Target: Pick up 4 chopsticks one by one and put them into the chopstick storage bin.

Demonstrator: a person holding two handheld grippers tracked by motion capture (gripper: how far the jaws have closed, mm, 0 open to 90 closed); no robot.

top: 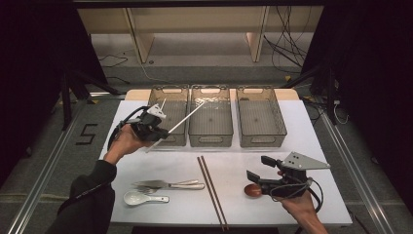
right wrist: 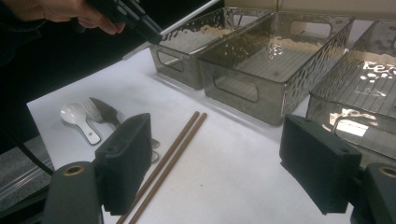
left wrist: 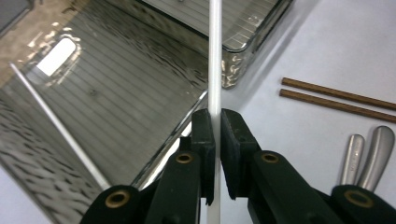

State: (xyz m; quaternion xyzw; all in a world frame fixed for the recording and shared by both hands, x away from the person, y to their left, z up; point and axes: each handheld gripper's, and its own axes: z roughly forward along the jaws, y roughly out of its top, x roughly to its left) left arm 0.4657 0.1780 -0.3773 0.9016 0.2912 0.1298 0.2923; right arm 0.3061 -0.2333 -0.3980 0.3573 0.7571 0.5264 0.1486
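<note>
My left gripper (top: 163, 133) is shut on a long white chopstick (top: 187, 117), held above the front of the left clear bin (top: 170, 92). In the left gripper view the pads (left wrist: 203, 133) pinch the chopstick (left wrist: 215, 56), which runs up over the bin's floor (left wrist: 116, 93). A second thin white stick (left wrist: 56, 121) lies inside that bin. My right gripper (top: 258, 167) hovers low over the table's front right with its jaws wide open and nothing between them (right wrist: 224, 172). A pair of brown chopsticks (top: 212, 190) lies at the table's middle front.
Two more clear bins, middle (top: 211, 127) and right (top: 272, 129), stand beside the left one. A metal fork and spoon (top: 168, 185) and a white spoon (top: 141, 198) lie front left. A small reddish-brown round thing (top: 252, 190) sits by the right gripper.
</note>
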